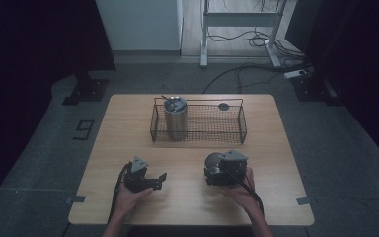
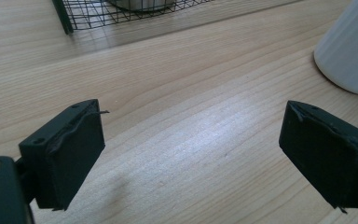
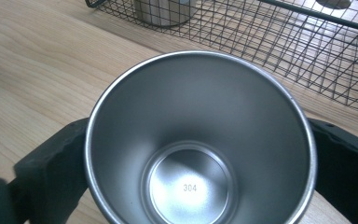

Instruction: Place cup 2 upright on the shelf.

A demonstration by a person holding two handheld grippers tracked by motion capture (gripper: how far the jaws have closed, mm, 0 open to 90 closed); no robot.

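Note:
A steel cup (image 3: 196, 140) stands mouth up between my right gripper's (image 3: 196, 158) two black jaws, which hug its sides; "304" is stamped in its bottom. From above, the cup (image 1: 212, 162) sits at the front right of the wooden table (image 1: 123, 128) with the right gripper (image 1: 214, 170) shut on it. My left gripper (image 1: 161, 180) rests at the front left, pointing right. Its jaws (image 2: 191, 154) stand wide apart over bare wood, with nothing between them.
A black wire basket (image 1: 197, 101) stands at the back middle of the table, holding a lidded steel tumbler (image 1: 175, 118) at its left end and a small dark disc (image 1: 223, 106). A white ribbed round object (image 2: 349, 46) stands beyond the left gripper's right jaw.

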